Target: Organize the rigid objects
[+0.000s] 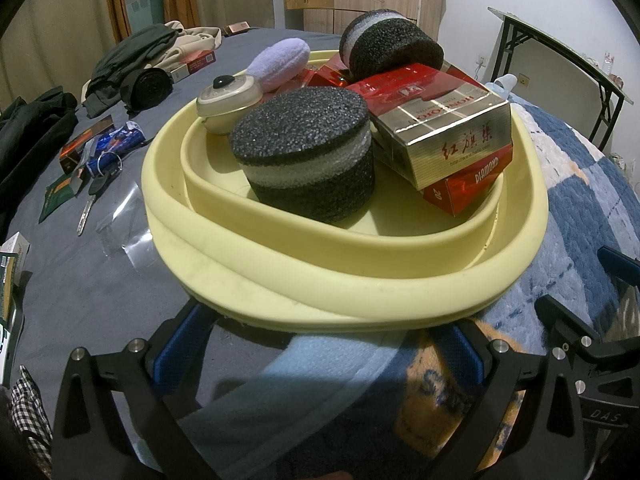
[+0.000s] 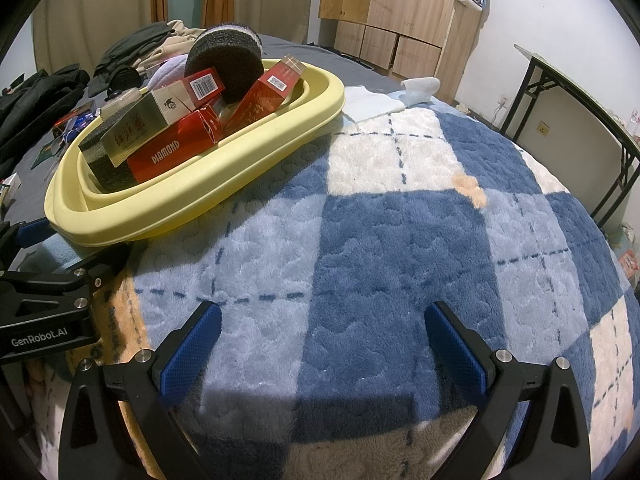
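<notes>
A pale yellow basin (image 1: 360,300) sits on the bed and holds a dark round sponge (image 1: 304,156), a second sponge (image 1: 390,44), a gold and red cigarette box (image 1: 444,120), a red box marked DIAMOND (image 1: 468,190), a small lidded jar (image 1: 228,100) and a lilac puff (image 1: 280,62). My left gripper (image 1: 324,344) is open just below the basin's near rim, fingers spread under it. My right gripper (image 2: 322,336) is open and empty over the blue checked blanket (image 2: 400,220), to the right of the basin (image 2: 192,204).
On the grey sheet left of the basin lie keys (image 1: 90,196), small packets (image 1: 86,144), a green sachet (image 1: 56,196) and dark clothes (image 1: 132,60). A folding table (image 2: 576,92) stands at the right by the wall. A wooden wardrobe (image 2: 400,12) is behind.
</notes>
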